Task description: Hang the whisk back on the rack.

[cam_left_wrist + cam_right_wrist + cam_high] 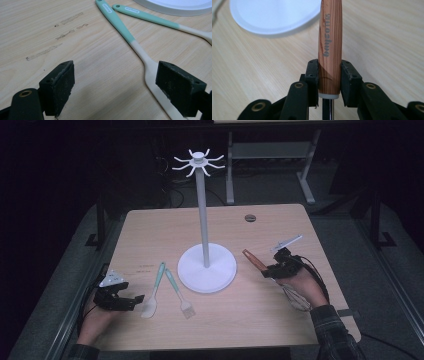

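My right gripper [267, 270] [329, 77] is shut on the wooden handle [252, 259] [329, 37] of a whisk, whose wire loops [298, 301] trail back under the hand. The handle points toward the round base [207, 270] [274, 15] of a white stand with a tall pole [202, 215] and hooks on top. At the front left my left gripper [137, 300] [117, 85] is open just above the table. Beside its right jaw lies the blade of a teal-handled spatula [152, 295] [140, 52]. A teal-handled brush [177, 292] [150, 17] lies next to the spatula.
A small dark round disc [250, 218] sits in the tabletop near the far edge. Behind the table stand the grey legs of another desk [230, 175]. Bare wood [280, 330] lies in front of the stand's base.
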`<action>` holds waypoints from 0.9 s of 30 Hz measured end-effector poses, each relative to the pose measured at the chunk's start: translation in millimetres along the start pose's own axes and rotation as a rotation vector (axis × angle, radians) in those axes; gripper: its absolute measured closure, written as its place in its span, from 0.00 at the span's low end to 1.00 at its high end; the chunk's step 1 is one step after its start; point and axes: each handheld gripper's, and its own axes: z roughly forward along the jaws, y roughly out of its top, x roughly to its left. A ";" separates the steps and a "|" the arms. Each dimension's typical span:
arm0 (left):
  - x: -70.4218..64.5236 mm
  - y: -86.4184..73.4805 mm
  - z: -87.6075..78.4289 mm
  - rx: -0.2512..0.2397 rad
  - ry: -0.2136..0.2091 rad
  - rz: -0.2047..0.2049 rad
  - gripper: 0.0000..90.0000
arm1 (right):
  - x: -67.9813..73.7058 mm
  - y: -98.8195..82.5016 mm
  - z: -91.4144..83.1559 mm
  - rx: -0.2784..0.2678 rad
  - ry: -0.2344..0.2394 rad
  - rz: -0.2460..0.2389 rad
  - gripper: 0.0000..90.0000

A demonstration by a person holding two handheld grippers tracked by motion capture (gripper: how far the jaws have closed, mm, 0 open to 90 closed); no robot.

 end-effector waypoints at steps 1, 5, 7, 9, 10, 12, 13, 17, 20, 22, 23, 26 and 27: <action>-0.1 0.1 -0.1 -0.002 0.000 -0.001 0.17 | -0.1 -0.1 -2.6 -0.010 0.006 0.007 0.78; -0.1 0.3 -0.4 -0.004 0.001 0.003 0.17 | -1.4 -0.9 -10.9 -0.066 0.014 0.008 0.78; -0.3 0.4 -0.6 -0.008 0.002 0.001 0.17 | -1.2 -1.1 -15.1 -0.102 0.023 0.018 0.78; -0.3 0.4 -0.9 -0.012 0.002 -0.003 0.17 | -1.7 -1.1 -19.4 -0.142 0.032 0.024 0.78; 0.0 0.4 -1.3 -0.013 0.002 -0.001 0.17 | -2.1 -1.0 -23.9 -0.178 0.046 0.035 0.78; 0.1 0.4 -1.4 -0.013 0.002 0.000 0.17 | -2.8 -1.1 -27.7 -0.213 0.059 0.037 0.78; 0.3 0.3 -1.6 -0.010 0.003 0.002 0.17 | -2.8 -1.1 -27.7 -0.213 0.059 0.037 0.78; -0.4 0.5 -2.2 -0.018 0.004 0.002 0.17 | -3.2 -0.7 -36.6 -0.273 0.085 0.042 0.78; -0.7 0.4 -2.4 -0.020 0.004 0.003 0.17 | -2.4 0.8 -42.3 -0.310 0.112 0.050 0.78; -0.8 0.5 -2.6 -0.020 0.004 0.004 0.17 | -1.0 2.4 -46.3 -0.334 0.126 0.048 0.78; -0.8 0.5 -2.6 -0.020 0.004 0.004 0.17 | -0.2 3.4 -48.5 -0.343 0.129 0.043 0.78; -0.9 0.8 -2.4 -0.020 0.002 0.006 0.17 | 1.4 5.8 -52.1 -0.360 0.135 0.037 0.78; -1.4 1.0 -2.4 -0.021 0.000 0.005 0.17 | 2.0 7.8 -55.3 -0.385 0.149 0.036 0.78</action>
